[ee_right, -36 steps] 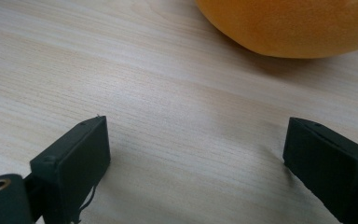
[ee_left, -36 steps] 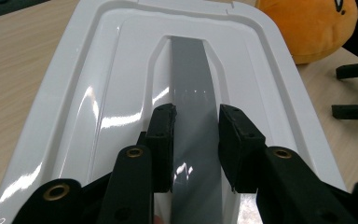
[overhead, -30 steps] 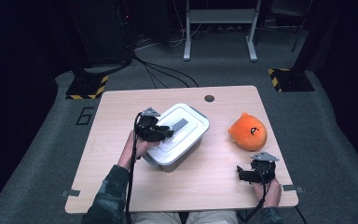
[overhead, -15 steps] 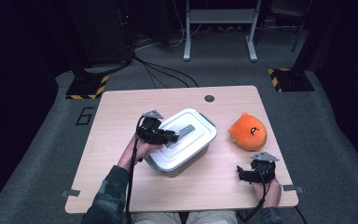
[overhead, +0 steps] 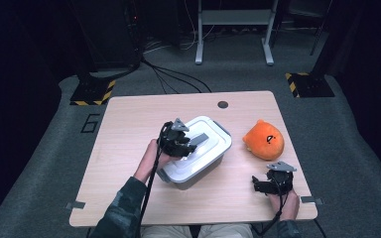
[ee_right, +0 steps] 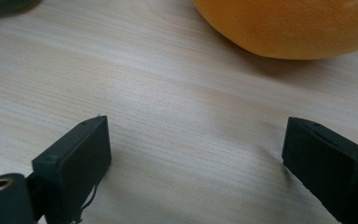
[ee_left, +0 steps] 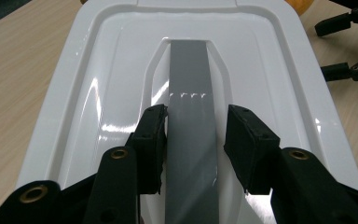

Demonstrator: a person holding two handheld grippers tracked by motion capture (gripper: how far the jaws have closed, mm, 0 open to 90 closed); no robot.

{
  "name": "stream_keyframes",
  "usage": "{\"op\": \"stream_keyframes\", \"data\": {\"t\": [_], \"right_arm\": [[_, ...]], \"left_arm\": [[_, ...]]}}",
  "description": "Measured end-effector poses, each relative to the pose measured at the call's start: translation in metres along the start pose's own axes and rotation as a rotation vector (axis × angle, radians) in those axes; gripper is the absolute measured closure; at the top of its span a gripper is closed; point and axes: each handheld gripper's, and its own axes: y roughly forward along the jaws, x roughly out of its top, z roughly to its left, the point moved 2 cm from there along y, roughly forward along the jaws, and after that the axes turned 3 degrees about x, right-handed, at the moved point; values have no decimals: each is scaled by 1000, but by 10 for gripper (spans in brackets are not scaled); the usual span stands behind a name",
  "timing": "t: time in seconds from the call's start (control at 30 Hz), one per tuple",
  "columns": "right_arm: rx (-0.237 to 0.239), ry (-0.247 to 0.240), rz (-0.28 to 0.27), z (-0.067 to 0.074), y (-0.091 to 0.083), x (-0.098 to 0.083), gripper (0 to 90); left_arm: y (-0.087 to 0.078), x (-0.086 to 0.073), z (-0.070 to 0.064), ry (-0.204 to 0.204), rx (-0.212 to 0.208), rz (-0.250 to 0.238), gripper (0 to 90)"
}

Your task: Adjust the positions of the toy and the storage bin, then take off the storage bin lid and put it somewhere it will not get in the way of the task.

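Note:
A white lidded box [overhead: 213,158] stands mid-table with a grey handle [overhead: 202,138] along its lid [ee_left: 102,93]. My left gripper [overhead: 192,145] reaches over the lid from the left. In the left gripper view the grey handle [ee_left: 191,70] runs between the jaws of my left gripper [ee_left: 193,135]. Those jaws have just been opening: the left pad lies against the handle's edge and the right pad stands a little off it. My right gripper [overhead: 256,185] rests open on the wood near the front right. An orange plush toy [overhead: 264,140] lies just beyond my right gripper [ee_right: 193,140].
The wooden table [overhead: 124,129] has bare room at its left and along the back, where a small dark round hole [overhead: 222,104] sits. Black stands, cables and a grey metal frame stand on the floor behind the table.
My left hand and the white box have shifted slightly to the right and toward the near edge. The right gripper and the plush toy have kept still.

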Motion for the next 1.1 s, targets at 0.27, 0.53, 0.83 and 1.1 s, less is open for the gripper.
{"op": "stream_keyframes", "data": {"t": [0.27,0.53,0.83,1.1], "right_arm": [[1,-2,-2,0,0,0,78],[6,-6,-3,0,0,0,87],[7,-1,-3,0,0,0,86],[17,11,7,-2,0,0,80]], "left_arm": [[2,4,-1,15,30,6,662],[1,5,-2,9,23,-3,665],[-5,8,-3,12,10,-16,664],[-11,12,-2,11,15,-31,664]]}}
